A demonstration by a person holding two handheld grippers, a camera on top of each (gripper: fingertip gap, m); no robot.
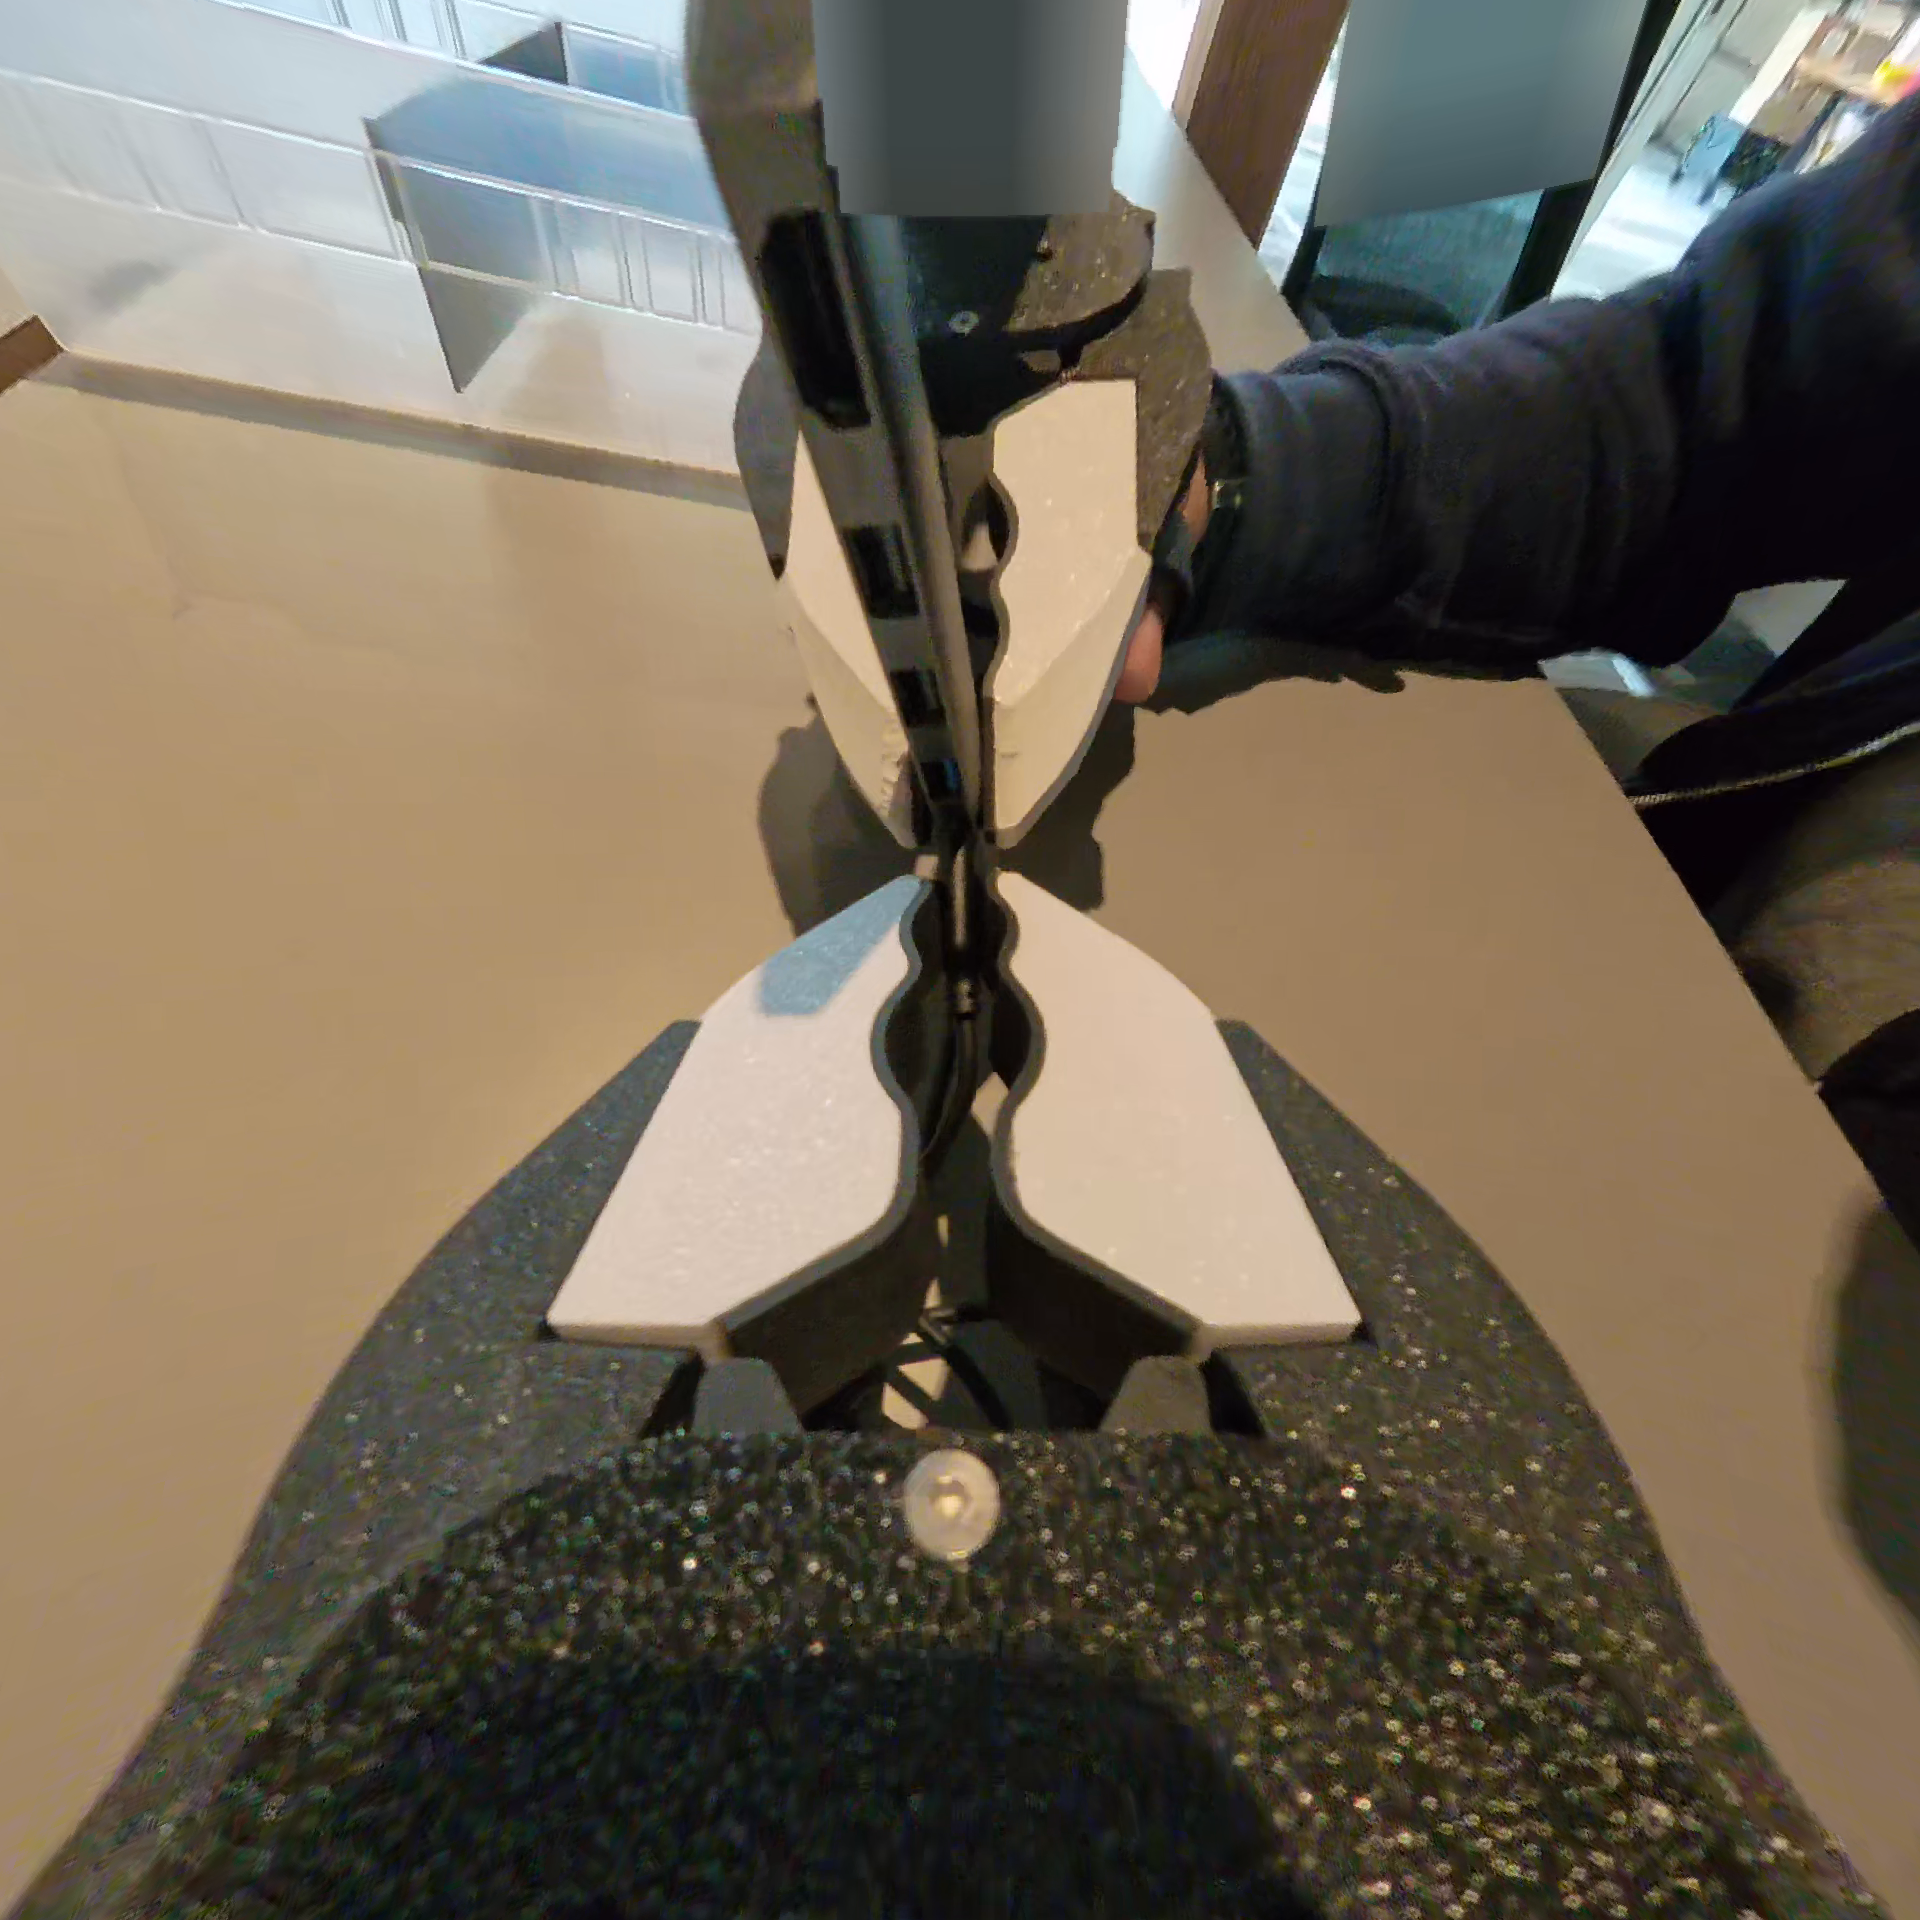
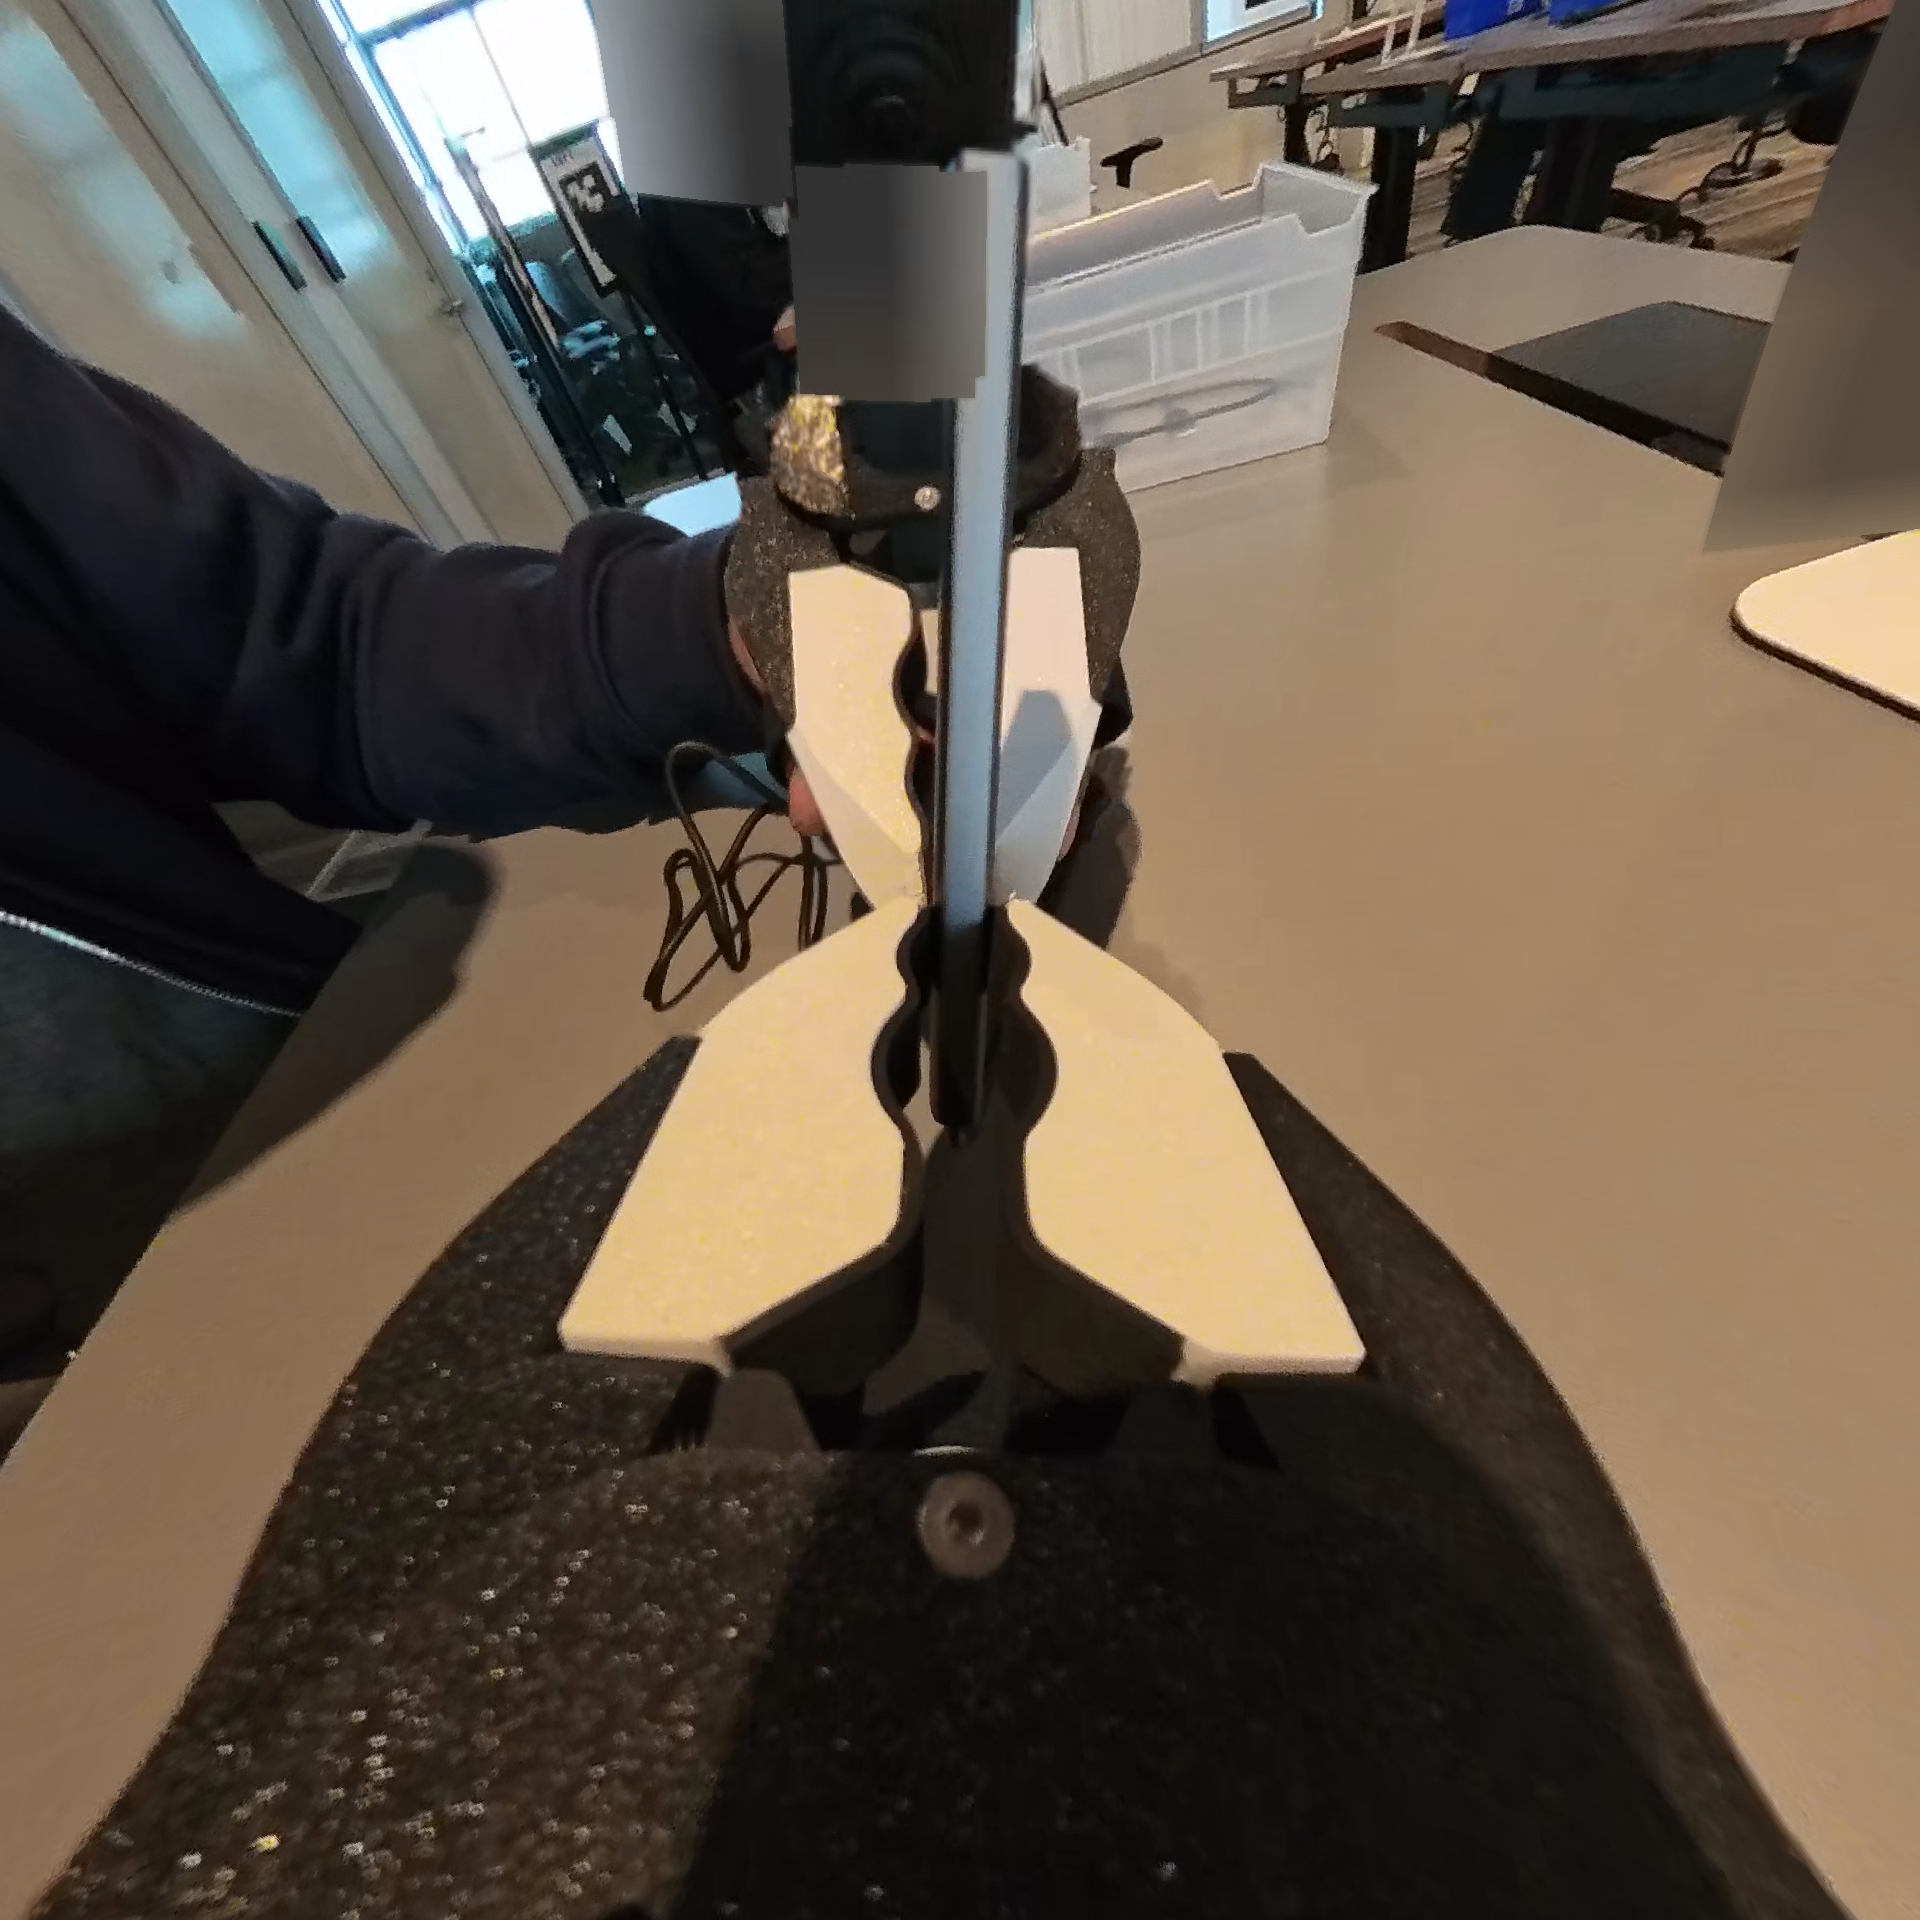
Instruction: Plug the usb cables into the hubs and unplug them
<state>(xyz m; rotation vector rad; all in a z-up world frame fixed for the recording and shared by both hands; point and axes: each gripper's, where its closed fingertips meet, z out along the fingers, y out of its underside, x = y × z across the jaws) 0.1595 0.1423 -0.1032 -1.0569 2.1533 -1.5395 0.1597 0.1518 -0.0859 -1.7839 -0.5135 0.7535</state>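
Hub [image 2: 982, 623] pinched edge-on in the right gripper [image 2: 966, 914], white fingers [image 2: 790, 1164] closed narrow against its two flat faces. Slim and grey, reaching from between those fingers far out past their tips. Seen from the left wrist view as the same grey strip [image 1: 935, 582], with a row of dark ports down its left side, nearest port right at the right gripper's fingertips.

Opposite, tip to tip, left gripper [image 1: 961, 883], fingers [image 1: 769, 1143] drawn close together on a black usb plug [image 1: 958, 904]. Plug lined up with the hub's near end and touching it; whether fully seated in the port, cannot tell. Thin black cable [image 2: 717, 914] trailing from the left gripper, looped loosely on the grey table [image 1: 364, 831] near left of both grippers in the right wrist view. Dark sleeve [image 1: 1455, 499] behind each gripper. Clear plastic bin [image 2: 1195, 343] far across the table.
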